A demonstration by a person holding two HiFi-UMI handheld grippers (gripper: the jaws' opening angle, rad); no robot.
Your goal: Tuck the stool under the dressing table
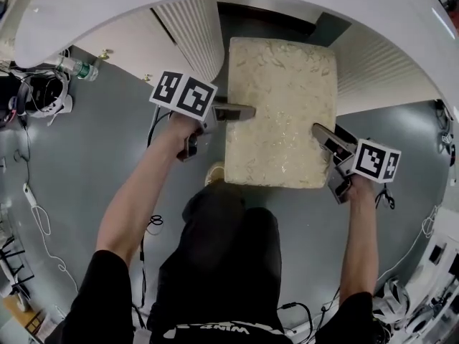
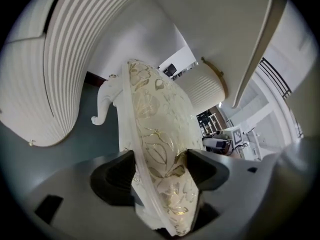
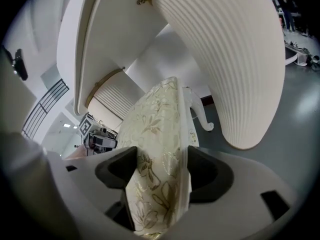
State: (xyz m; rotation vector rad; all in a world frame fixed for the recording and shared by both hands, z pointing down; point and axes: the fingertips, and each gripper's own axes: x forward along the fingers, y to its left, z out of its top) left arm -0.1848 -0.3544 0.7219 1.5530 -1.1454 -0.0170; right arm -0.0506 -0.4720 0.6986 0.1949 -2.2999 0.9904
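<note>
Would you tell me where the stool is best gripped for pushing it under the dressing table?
Take the stool by its cushioned seat's side edges, from left and right: the slab-like seat fits between jaws, as the left gripper and right gripper clamp it.

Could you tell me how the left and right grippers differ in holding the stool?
The left gripper clamps the stool on its left edge, farther from the person; the right gripper clamps the right edge, nearer. The left points across; the right angles diagonally. Both are shut on it.
</note>
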